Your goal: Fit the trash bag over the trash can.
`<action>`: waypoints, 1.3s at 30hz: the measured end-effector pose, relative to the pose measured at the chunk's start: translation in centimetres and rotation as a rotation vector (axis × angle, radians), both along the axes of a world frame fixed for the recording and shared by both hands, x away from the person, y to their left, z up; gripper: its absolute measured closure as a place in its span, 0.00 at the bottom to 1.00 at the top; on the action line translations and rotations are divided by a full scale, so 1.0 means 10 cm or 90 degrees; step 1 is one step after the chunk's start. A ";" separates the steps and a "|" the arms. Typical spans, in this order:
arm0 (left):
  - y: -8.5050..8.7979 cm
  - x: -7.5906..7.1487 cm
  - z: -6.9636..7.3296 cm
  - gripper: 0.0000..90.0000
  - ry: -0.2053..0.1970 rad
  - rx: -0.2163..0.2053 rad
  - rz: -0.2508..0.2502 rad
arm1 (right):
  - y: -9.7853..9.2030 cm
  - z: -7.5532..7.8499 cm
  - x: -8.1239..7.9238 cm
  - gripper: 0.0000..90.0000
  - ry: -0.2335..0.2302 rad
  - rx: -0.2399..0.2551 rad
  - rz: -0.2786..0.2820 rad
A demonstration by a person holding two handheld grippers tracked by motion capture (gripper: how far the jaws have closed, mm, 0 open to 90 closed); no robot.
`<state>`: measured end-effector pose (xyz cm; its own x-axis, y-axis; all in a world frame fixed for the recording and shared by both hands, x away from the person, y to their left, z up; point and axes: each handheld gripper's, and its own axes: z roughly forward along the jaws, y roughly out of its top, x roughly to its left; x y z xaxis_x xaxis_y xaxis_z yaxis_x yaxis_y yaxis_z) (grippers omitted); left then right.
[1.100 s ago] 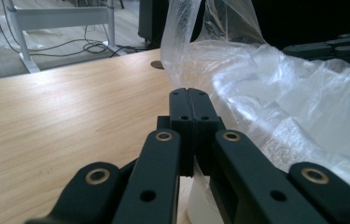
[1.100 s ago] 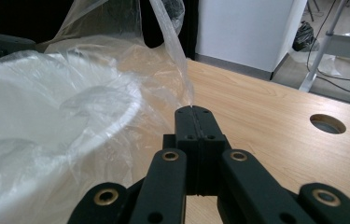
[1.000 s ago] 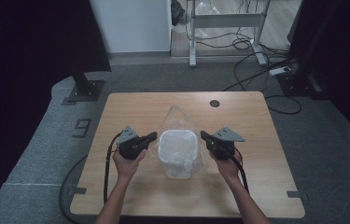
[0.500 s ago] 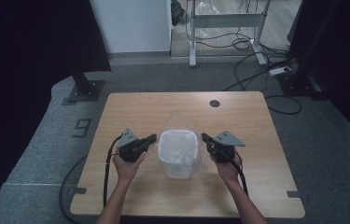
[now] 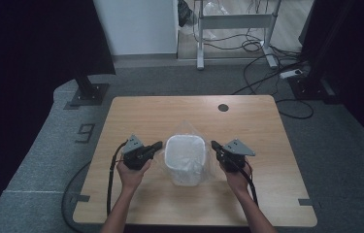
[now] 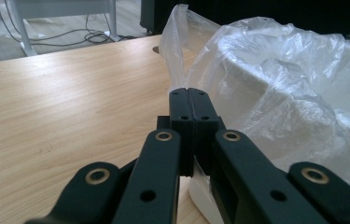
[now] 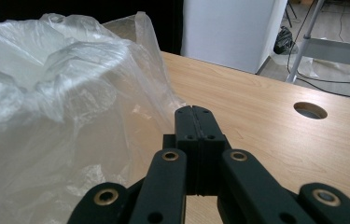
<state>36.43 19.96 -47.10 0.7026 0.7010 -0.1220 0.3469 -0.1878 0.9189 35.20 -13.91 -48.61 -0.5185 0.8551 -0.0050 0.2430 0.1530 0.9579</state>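
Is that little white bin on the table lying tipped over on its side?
No, the white bin stands upright on the table, its open top facing up with the clear plastic bag draped over it.

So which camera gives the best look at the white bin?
The high view: it shows the bin whole, its square rim, and the plastic bag lining it, between the two grippers. The left gripper view shows one bag-covered side; the right gripper view shows mostly crinkled bag over its rim.
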 end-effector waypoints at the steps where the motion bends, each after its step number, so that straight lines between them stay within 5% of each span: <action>1: 0.00 0.00 0.00 1.00 0.001 0.001 -0.002 | 0.00 -0.01 0.00 0.99 0.001 0.000 0.000; 9: 0.01 -0.01 0.01 1.00 0.007 0.000 -0.004 | -0.05 -0.03 -0.02 0.99 0.003 0.009 0.002; 12: 0.02 -0.01 0.02 1.00 0.006 -0.005 -0.003 | -0.11 0.02 -0.02 0.71 0.003 0.032 -0.006; 17: 0.02 -0.01 0.02 1.00 0.006 -0.006 -0.002 | -0.26 0.18 -0.11 0.59 -0.016 0.070 -0.027; 29: -0.02 -0.02 0.03 1.00 0.004 -0.004 -0.005 | -0.23 0.58 -0.60 0.49 -0.032 0.077 0.152; 39: -0.02 -0.02 0.08 1.00 0.001 0.001 -0.003 | -0.13 0.66 -0.91 0.43 -0.036 0.075 0.228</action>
